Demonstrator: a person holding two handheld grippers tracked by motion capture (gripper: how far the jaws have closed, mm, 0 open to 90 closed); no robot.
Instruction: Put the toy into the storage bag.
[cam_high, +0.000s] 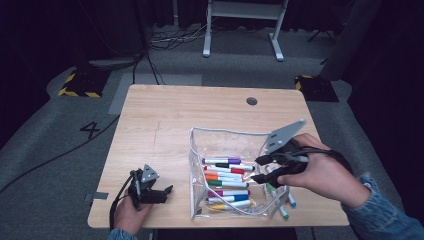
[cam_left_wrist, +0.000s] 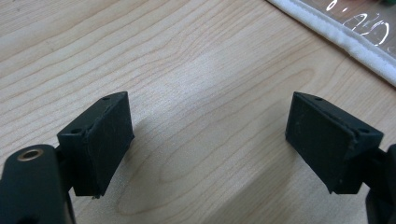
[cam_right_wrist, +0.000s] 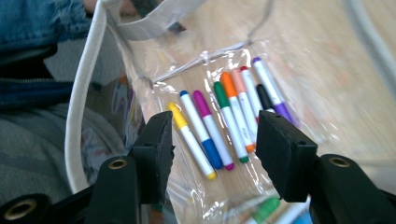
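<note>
Black blocky right gripper (cam_right_wrist: 212, 154), glossy clear pouch (cam_right_wrist: 140, 70), slim capped markers (cam_right_wrist: 224, 116)

Markers (cam_high: 226, 176) inside pouch (cam_high: 200, 137) on table (cam_high: 160, 115)

text: "4" | on: grey floor (cam_high: 75, 145) left of the table (cam_high: 160, 130)

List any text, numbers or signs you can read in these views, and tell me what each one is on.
"4": a large black numeral on the grey floor left of the light wooden table.
Black-and-yellow hazard stripes, a sign without words, edge the dark floor plate beyond the table's far left corner.
Printing on the coloured marker pens in the clear plastic pouch: too small to read.
</note>
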